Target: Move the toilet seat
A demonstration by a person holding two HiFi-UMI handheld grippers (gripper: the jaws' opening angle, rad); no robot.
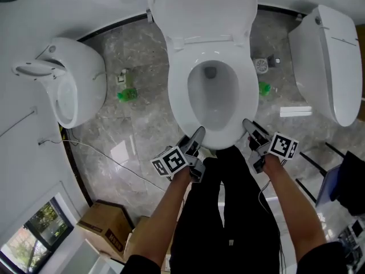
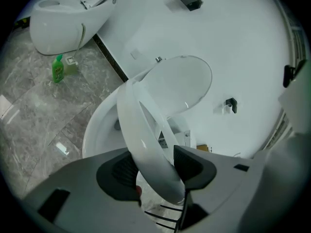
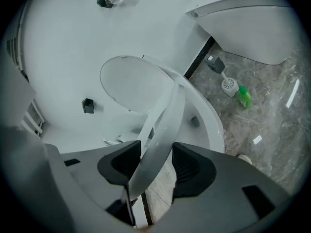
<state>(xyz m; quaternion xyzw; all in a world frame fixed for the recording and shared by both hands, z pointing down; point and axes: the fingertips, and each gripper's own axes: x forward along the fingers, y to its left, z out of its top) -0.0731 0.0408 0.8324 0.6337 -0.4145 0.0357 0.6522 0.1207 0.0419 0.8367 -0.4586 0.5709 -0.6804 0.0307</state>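
Obs.: toilet seat (image 1: 178,96) is sitting over the bowl (image 1: 212,104) of the centre toilet, with the lid (image 1: 202,4) standing up against the white wall behind it.

Seat axis: in the head view its long axis is running from the hinge at the wall straight toward the person, front end nearest the person's legs. In both gripper views the seat (image 2: 146,144) (image 3: 163,130) is tilting. The front is riding clear of the bowl rim (image 2: 99,130) with a gap under it, and the hinge end is staying low at the back, below the lid (image 2: 187,84) (image 3: 131,84).

Left gripper (image 1: 194,138) (image 2: 153,171): it is reaching in at the seat's front left. The jaws are standing partly apart with the ring filling the space between them, and both dark pads are pressing on the ring.

Right gripper (image 1: 254,135) (image 3: 156,166): it is doing the same at the front right, pinching the ring between its pads. Here the ring is running up and away toward the hinge.

Both grippers are pointing forward and downward, marker cubes (image 1: 170,161) (image 1: 283,146) facing up.

Surroundings: a second toilet (image 1: 68,84) is standing to the left and a third (image 1: 331,61) to the right, all on a grey marble floor (image 1: 137,130). A green bottle (image 1: 128,94) (image 2: 58,68) is lying left of the bowl, and another green bottle (image 1: 263,88) (image 3: 244,97) is on the right, just beside a round white brush (image 1: 261,65) (image 3: 228,84). A cardboard box (image 1: 102,224) is sitting at lower left.
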